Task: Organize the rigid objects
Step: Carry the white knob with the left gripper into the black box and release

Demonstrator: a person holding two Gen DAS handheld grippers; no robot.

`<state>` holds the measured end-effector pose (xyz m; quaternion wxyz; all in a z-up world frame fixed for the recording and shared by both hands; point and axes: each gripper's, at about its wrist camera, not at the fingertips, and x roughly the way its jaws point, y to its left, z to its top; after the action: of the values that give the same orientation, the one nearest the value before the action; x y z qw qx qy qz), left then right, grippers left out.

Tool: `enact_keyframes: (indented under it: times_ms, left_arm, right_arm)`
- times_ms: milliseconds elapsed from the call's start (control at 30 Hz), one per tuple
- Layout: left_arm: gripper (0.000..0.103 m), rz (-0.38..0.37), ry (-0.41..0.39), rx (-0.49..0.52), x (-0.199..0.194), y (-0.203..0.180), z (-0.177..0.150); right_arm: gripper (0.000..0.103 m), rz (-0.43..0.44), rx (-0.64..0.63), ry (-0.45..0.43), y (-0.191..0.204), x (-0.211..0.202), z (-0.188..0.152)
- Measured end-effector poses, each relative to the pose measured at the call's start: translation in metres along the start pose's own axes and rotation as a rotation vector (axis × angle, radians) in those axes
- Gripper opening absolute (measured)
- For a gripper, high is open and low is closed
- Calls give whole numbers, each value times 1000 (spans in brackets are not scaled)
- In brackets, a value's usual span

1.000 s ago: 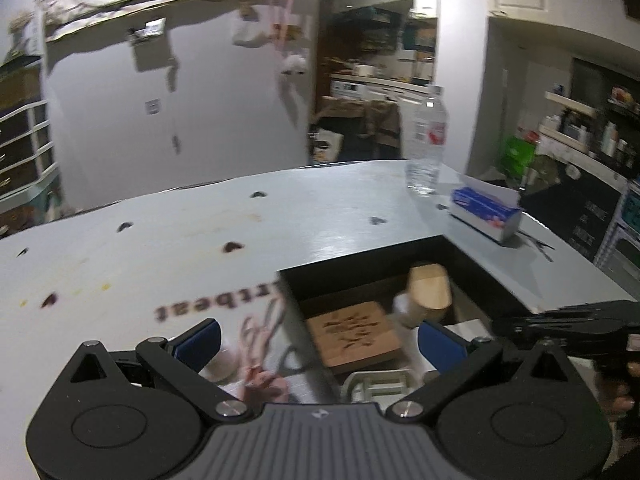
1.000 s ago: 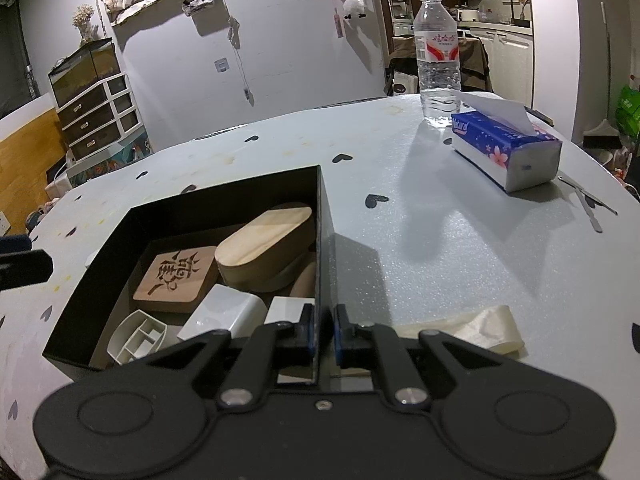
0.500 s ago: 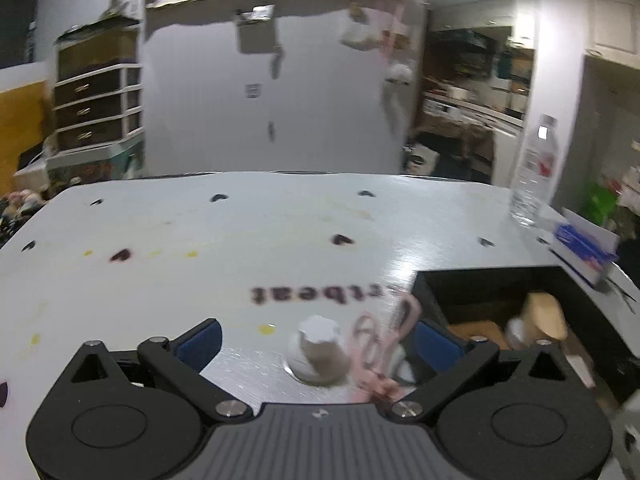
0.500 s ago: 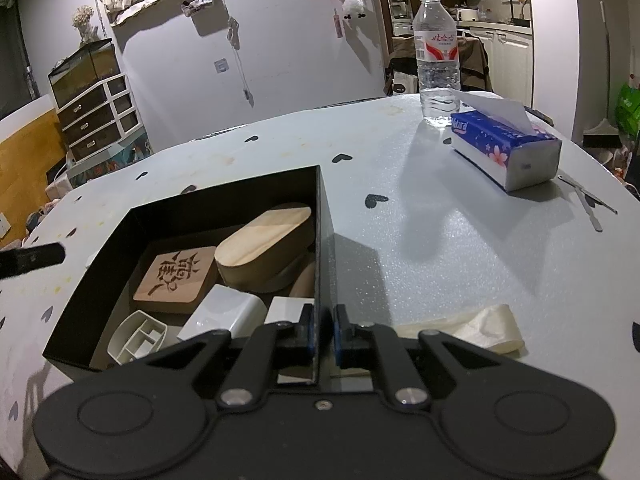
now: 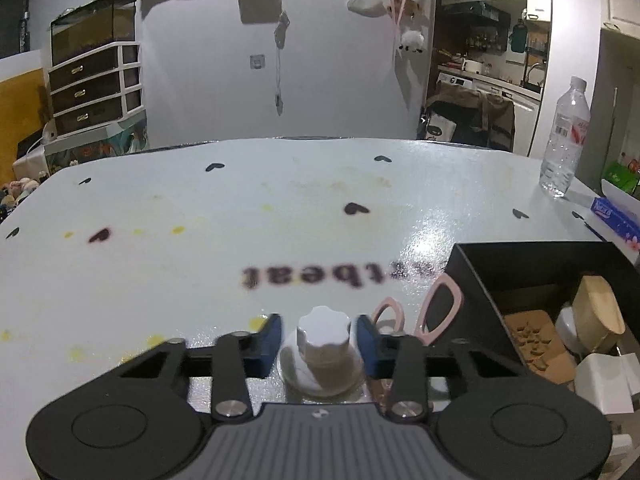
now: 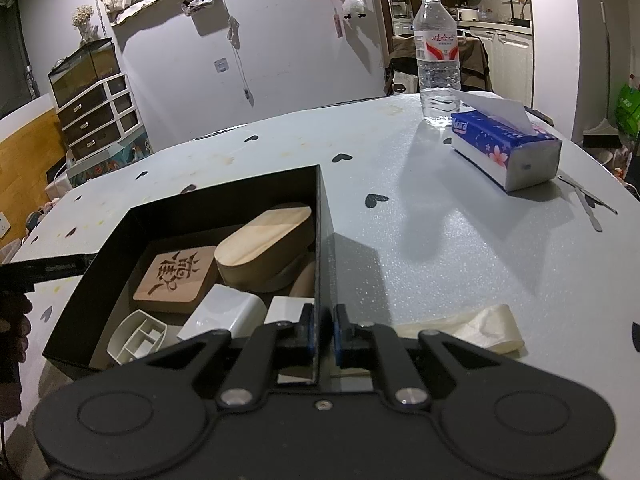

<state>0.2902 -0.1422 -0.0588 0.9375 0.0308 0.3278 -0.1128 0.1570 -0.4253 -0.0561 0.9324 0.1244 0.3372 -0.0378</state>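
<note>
A small jar with a white scalloped cap (image 5: 323, 350) stands on the table between the blue pads of my left gripper (image 5: 320, 340); the pads sit at its sides, closed nearly onto it. Pink-handled scissors (image 5: 436, 308) lie just right of it, against the black box (image 5: 468, 276). My right gripper (image 6: 323, 330) is shut on the box's right wall (image 6: 320, 240). Inside the box are a carved wooden block (image 6: 176, 278), an oval wooden case (image 6: 266, 246), a white divided tray (image 6: 138, 340) and white blocks (image 6: 224, 314).
A water bottle (image 6: 437, 60) and a blue tissue pack (image 6: 506, 150) stand at the table's far right, with metal tools (image 6: 588, 202) near the edge. A cream ribbon (image 6: 472, 330) lies by my right gripper. A drawer unit (image 5: 96, 88) stands beyond the table.
My left gripper swung left from the box to the jar and closed its fingers in around the white cap. The right gripper stayed shut on the box wall.
</note>
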Motion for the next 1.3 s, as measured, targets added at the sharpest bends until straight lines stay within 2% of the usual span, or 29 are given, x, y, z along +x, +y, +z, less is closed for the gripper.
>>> enact_keyframes:
  times_ms: [133,267,333,500,600,700,833,933,1000,1033,1067,1300]
  left_arm:
    - [31,1,-19,-21,-4,5,1]
    - [30,13,-79,-33,-22,8,11]
    - [30,-30,-112,-19,-38,4,16]
    - [30,-208,-162,76,-76,-28,22]
    - [30,-309,-149,160,-88,-53,17]
    - [30,-368,-111,235,-91,-74,8]
    - [30,-414,-34,317,-91,-93,-8]
    - [31,-401,-4,342,-88,-97,-13]
    - [50,-383,1,339,-88,-98,-14]
    - [75,-375,-4,331,-88,-97,-13]
    - [84,-372,-13,324,-89,-96,-12]
    - [88,-373,-5,322,-91,-96,-10]
  right_arm:
    - [9,0,0,0,0,0,0]
    - [9,0,0,0,0,0,0]
    - [9,0,0,0,0,0,0]
    - [9,0,1,-1,0,0,0]
    - [9,1,1,0,0,0,0]
    - [9,2,2,0,0,0,0]
    - [10,2,2,-1,0,0,0]
    - [10,3,3,-1,0,0,0]
    - [10,4,3,-1,0,0,0]
    - [10,5,4,-1,0,0,0]
    - [10,5,3,-1,0,0,0]
    - [10,4,4,-1,0,0,0]
